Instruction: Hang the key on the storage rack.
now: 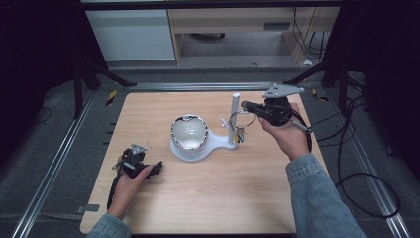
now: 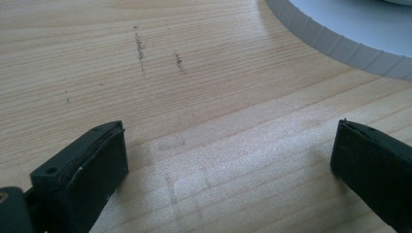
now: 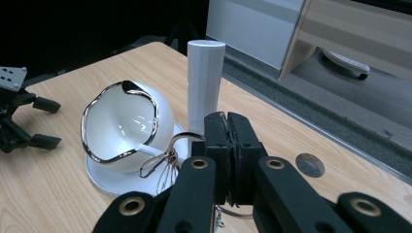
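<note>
Right gripper point(image 3: 228, 145) jaws pressed together on a thin metal ring point(image 3: 180, 140) beside the white post point(image 3: 206, 82) of the stand point(image 1: 218, 141); ring hangs just by the post, keys below; white bowl point(image 1: 188, 132) tilted on stand base; left gripper point(image 1: 157, 167) jaws spread wide, nothing between, low over table point(image 1: 247, 198), near the base.

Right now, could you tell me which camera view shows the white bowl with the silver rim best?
The right gripper view: the white bowl sits close, tilted on its white stand, its wavy silver rim clear. The high view shows the bowl small, from above, at the table's middle. The left gripper view catches the stand's ribbed edge.
</note>
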